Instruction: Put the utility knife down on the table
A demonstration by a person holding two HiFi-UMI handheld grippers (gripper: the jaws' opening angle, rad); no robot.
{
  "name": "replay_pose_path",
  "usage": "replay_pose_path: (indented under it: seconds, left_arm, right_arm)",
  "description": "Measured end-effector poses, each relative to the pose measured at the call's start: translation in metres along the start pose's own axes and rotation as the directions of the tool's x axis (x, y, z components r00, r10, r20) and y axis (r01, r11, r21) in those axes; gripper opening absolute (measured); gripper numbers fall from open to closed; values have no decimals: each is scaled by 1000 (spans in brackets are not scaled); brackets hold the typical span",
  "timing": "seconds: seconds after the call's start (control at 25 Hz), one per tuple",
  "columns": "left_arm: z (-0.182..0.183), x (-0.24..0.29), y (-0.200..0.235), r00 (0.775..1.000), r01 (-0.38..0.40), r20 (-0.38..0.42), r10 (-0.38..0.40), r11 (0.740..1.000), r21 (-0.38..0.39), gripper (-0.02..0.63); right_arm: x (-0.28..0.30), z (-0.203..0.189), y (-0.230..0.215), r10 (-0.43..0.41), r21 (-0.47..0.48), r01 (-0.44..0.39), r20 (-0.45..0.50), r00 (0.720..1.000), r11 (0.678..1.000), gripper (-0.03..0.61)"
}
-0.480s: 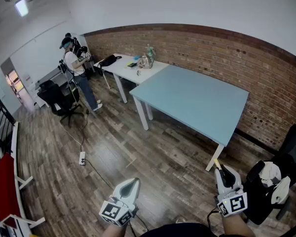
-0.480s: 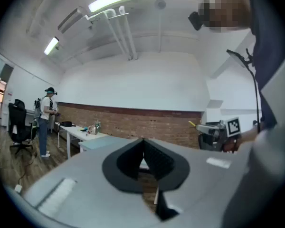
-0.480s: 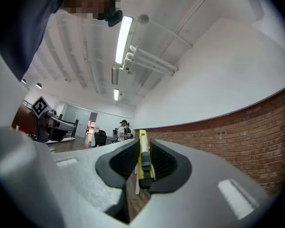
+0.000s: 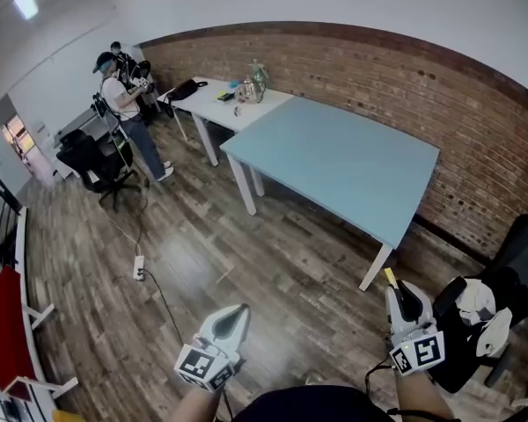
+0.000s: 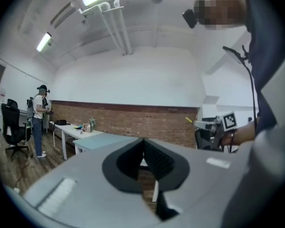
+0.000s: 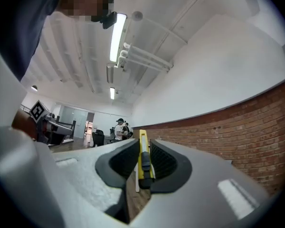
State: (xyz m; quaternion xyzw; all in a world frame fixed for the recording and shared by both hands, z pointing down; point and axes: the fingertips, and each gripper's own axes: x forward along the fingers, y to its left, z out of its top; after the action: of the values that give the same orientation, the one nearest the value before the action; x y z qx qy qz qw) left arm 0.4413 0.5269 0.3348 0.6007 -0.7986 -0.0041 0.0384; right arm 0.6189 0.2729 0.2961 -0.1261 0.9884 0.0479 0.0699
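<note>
Left gripper: our pale grey, wedge-shaped plastic left gripper [image 4: 238, 309], at seven o'clock in the head view; black ribbed pads [image 5: 156, 158] inside.
Right gripper: our matching grey right gripper [image 4: 398, 294], at five o'clock.
Markers: a white cube with black square codes [image 4: 202, 369] behind the left gripper; a like cube [image 4: 420, 352] behind the right.
Cable: a thin black cable [image 4: 372, 381] at our right wrist.
Clothing: we wear a dark top [image 4: 308, 406], at six o'clock.

The head view looks steeply down from above onto the blue table [image 4: 334, 161]; each gripper view sits close behind its own jaws, facing roughly level across the room. All three share the brick wall [image 4: 405, 77] and a distant person [image 4: 123, 104].
</note>
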Motion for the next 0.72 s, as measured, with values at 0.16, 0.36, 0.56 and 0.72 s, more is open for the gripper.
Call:
replay_pose_path:
  seconds: [0.16, 0.36, 0.56, 0.72]
  left_arm:
    - [-3, 10, 2, 1000, -31, 5, 31, 1000, -3, -15]
    - [-16, 12, 4, 994, -110, -16, 110, 994, -26, -15]
    - [-8, 28, 28, 994, -105, -16, 105, 994, 6, -15]
    - [-3, 57, 48, 997, -82, 13, 82, 997, 8, -15]
  right_arm:
    - [3, 2, -6, 44, -38, -44, 8, 999, 998, 71]
    - [13, -20, -12, 65, -12, -66, -11, 998, 998, 71]
    - [29, -34, -21, 74, -11, -74, -44, 996, 997, 71]
    - [51, -39, -31, 43, 3, -43, -51, 998, 999, 71]
